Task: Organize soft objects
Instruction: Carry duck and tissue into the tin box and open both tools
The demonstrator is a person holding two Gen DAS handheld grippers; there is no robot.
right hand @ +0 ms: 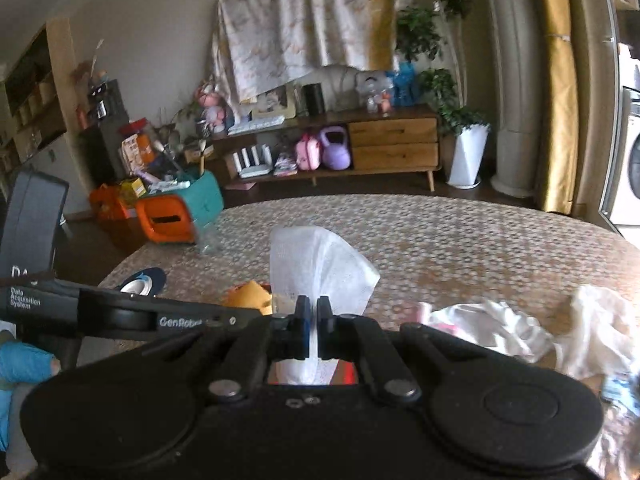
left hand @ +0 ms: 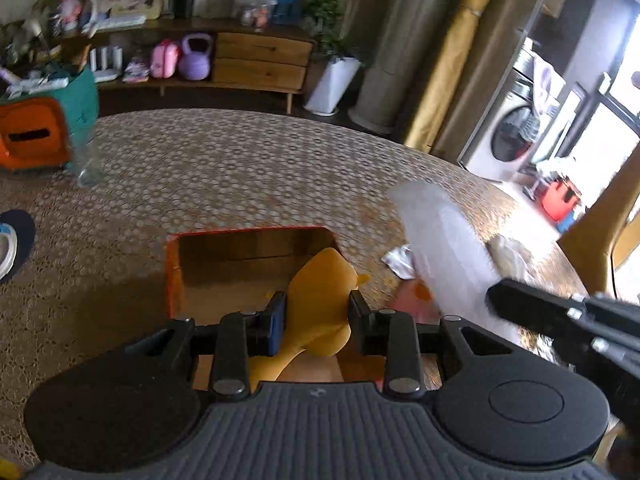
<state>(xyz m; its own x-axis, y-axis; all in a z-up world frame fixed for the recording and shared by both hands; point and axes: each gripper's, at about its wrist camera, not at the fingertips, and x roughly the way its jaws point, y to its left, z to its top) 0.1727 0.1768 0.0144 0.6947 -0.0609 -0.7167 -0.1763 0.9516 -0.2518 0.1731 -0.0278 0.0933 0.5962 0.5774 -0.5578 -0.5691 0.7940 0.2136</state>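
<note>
My left gripper [left hand: 318,310] is shut on a soft yellow toy [left hand: 320,300] and holds it over the near right part of an open orange box [left hand: 173,268] on the table. My right gripper [right hand: 313,322] is shut on a white cloth [right hand: 320,268] that stands up above its fingers. In the left wrist view the white cloth [left hand: 444,248] and the right gripper's black body [left hand: 560,316] are just right of the box. In the right wrist view the yellow toy [right hand: 248,296] shows left of the cloth, behind the left gripper's arm.
The round table has a patterned lace cover [left hand: 240,168]. A crumpled white fabric heap [right hand: 520,332] lies at the right. A pink item [left hand: 412,300] and silver wrapper [left hand: 398,260] lie beside the box. A glass [left hand: 89,164] and orange-teal container [left hand: 36,132] stand at the far left.
</note>
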